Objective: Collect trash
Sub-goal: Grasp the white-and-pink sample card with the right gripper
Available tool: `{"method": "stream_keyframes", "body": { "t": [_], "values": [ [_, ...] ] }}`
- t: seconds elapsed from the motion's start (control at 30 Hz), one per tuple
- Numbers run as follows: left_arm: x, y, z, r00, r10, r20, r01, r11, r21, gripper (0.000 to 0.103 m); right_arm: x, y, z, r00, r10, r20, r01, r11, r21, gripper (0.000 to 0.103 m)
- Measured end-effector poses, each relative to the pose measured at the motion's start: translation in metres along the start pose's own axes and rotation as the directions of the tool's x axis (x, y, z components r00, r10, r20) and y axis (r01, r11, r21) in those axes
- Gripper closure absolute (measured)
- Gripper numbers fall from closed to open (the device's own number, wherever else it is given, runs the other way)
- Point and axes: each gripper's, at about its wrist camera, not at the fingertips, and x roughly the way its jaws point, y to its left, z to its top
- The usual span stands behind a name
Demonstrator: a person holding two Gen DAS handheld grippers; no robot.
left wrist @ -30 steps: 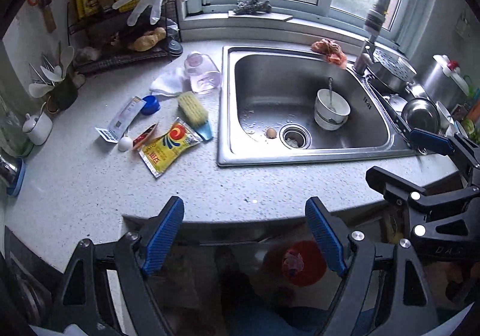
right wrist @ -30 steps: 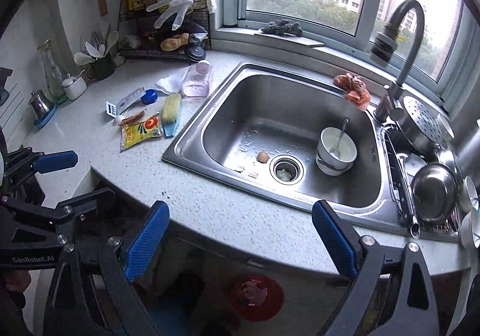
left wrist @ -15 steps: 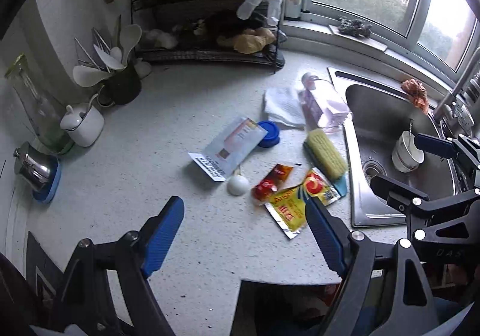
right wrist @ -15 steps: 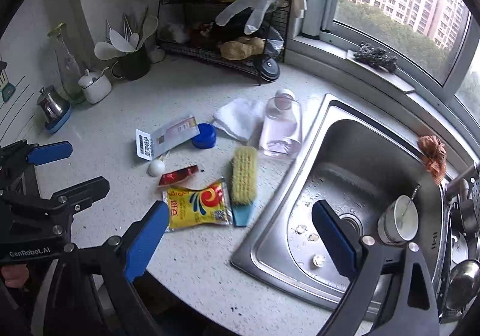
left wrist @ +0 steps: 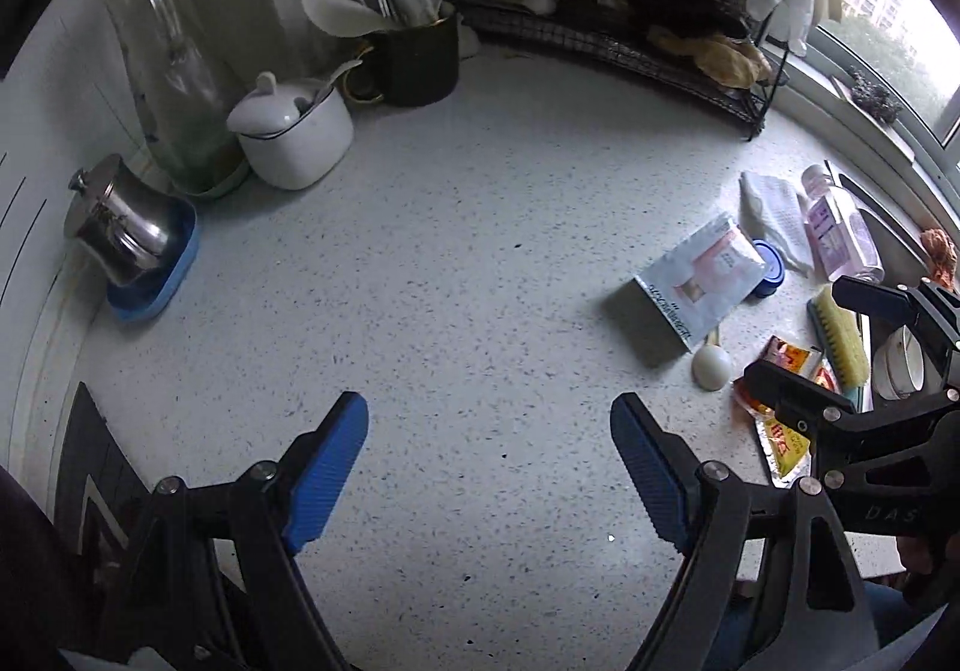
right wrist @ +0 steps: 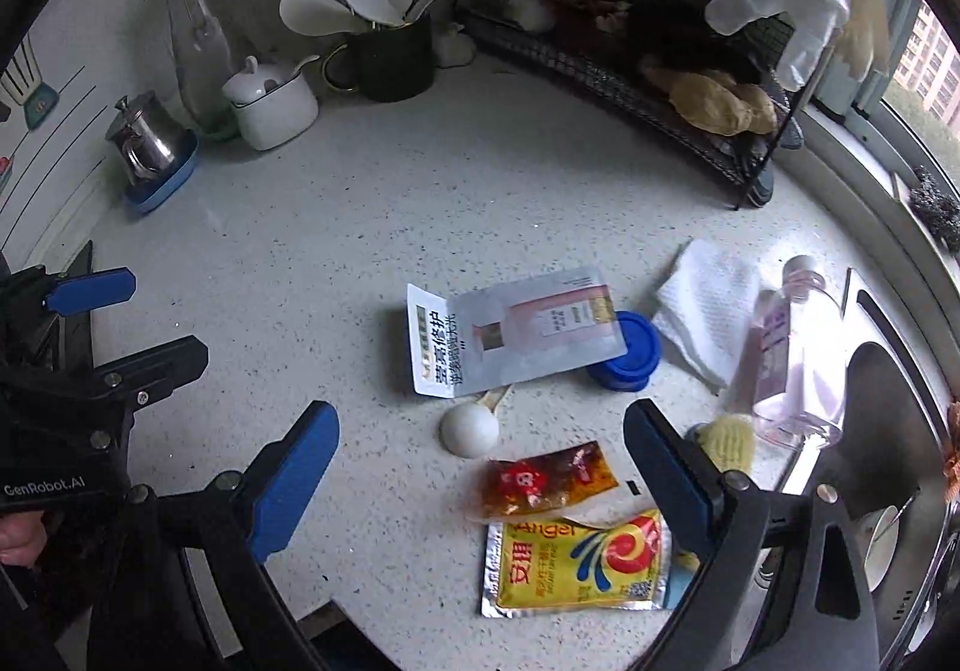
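Trash lies in a loose cluster on the speckled desk (right wrist: 360,227), none of it collected yet: a yellow yeast packet (right wrist: 579,566), a red sauce sachet (right wrist: 549,479) touching its top edge, a silver face-mask pouch (right wrist: 516,338), a white plastic spoon (right wrist: 471,428) and a blue cap (right wrist: 630,350). Beside them rest a folded tissue (right wrist: 708,305) and a toppled clear bottle (right wrist: 792,353). Right tool (right wrist: 480,482) hovers spread wide and empty over the sachet; left tool (left wrist: 489,467) gapes empty over bare desk, well apart from the litter. Half a second ago both views took in the sink; now they have swung left and closed on the pile.
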Motion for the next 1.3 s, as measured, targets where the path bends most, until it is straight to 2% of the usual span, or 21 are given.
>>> {"method": "stream_keyframes", "body": {
  "t": [0.4,0.47,0.5,0.57,0.63,0.7,0.8,0.93,1.0,1.17,1.3],
  "values": [
    [0.056,0.047,-0.007,0.992,0.037,-0.119,-0.049,0.994,-0.102,0.021,0.07,0.035,0.028,0.996,0.018,-0.086,-0.03,0.99,-0.137,0.009],
    [0.063,0.051,-0.006,0.99,0.042,-0.133,-0.056,0.993,-0.103,0.021,0.078,0.038,0.03,0.994,0.007,-0.106,-0.023,0.989,-0.148,0.025],
    [0.067,0.051,-0.006,0.989,0.047,-0.138,-0.06,0.993,-0.098,0.021,0.084,0.041,0.031,0.993,0.003,-0.12,-0.021,0.988,-0.151,0.029],
    [0.072,0.052,-0.005,0.988,0.057,-0.143,-0.07,0.994,-0.085,0.021,0.092,0.039,0.032,0.99,-0.005,-0.144,-0.017,0.988,-0.151,0.044],
    [0.075,0.053,-0.003,0.989,0.046,-0.143,-0.059,0.994,-0.089,0.021,0.094,0.038,0.034,0.991,0.006,-0.137,-0.026,0.99,-0.141,0.051],
    [0.074,0.054,0.0,0.99,0.035,-0.139,-0.049,0.994,-0.097,0.021,0.092,0.037,0.037,0.992,0.004,-0.125,-0.023,0.989,-0.148,0.065],
    [0.072,0.051,0.005,0.991,0.038,-0.13,-0.05,0.995,-0.089,0.021,0.091,0.034,0.042,0.99,0.015,-0.14,-0.034,0.99,-0.138,0.096],
    [0.063,0.04,0.011,0.994,0.034,-0.107,-0.041,0.997,-0.07,0.021,0.083,0.024,0.041,0.989,0.038,-0.146,-0.056,0.992,-0.116,0.101],
    [0.061,0.031,0.021,0.996,0.019,-0.09,-0.024,0.998,-0.057,0.021,0.071,0.017,0.04,0.991,0.057,-0.122,-0.071,0.992,-0.106,0.101],
    [0.047,0.009,0.028,0.997,-0.033,-0.063,0.031,0.999,-0.025,0.021,0.029,-0.003,0.039,1.0,0.015,-0.005,-0.015,0.996,-0.085,0.102],
    [0.04,-0.017,0.034,0.995,-0.08,-0.057,0.081,0.996,0.022,0.021,0.006,-0.024,0.032,0.998,-0.031,0.052,0.033,0.999,-0.037,0.102]
  ]
}}
